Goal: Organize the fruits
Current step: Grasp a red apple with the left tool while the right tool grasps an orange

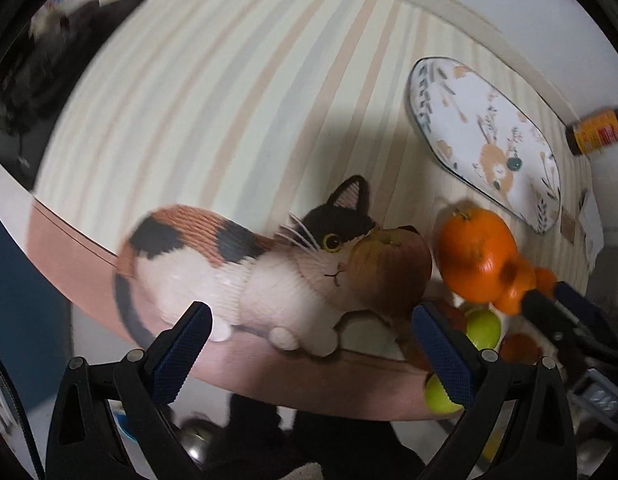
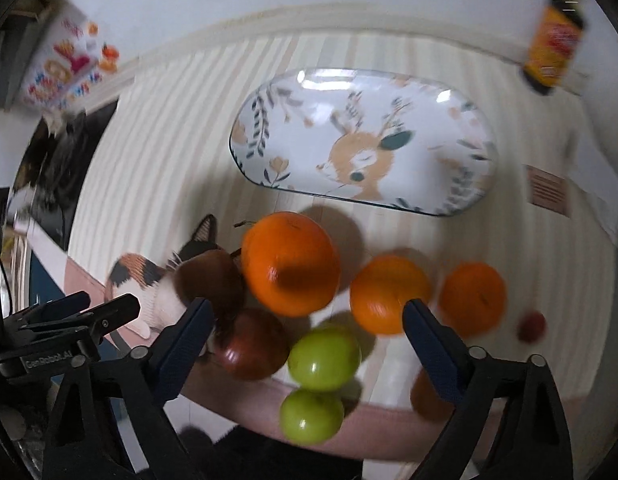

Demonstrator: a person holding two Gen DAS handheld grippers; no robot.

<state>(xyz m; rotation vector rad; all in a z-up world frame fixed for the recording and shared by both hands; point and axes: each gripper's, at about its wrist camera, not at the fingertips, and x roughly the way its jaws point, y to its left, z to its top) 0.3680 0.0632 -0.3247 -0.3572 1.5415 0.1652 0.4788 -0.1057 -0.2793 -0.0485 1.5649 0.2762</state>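
My right gripper (image 2: 305, 328) hangs wide and empty over the fruit heap at the near edge of the table (image 2: 169, 128), and my left gripper (image 1: 313, 340), also wide and empty, faces the brown apple (image 1: 389, 268) beside the cat picture (image 1: 237, 264). To do this pick well, I judge I should drop squarely over one loose fruit, likely the upper green apple (image 2: 324, 358), and close gently so the big orange (image 2: 289, 263) is not nudged off. The deer plate (image 2: 365, 140), toward the far edge, holds nothing yet.
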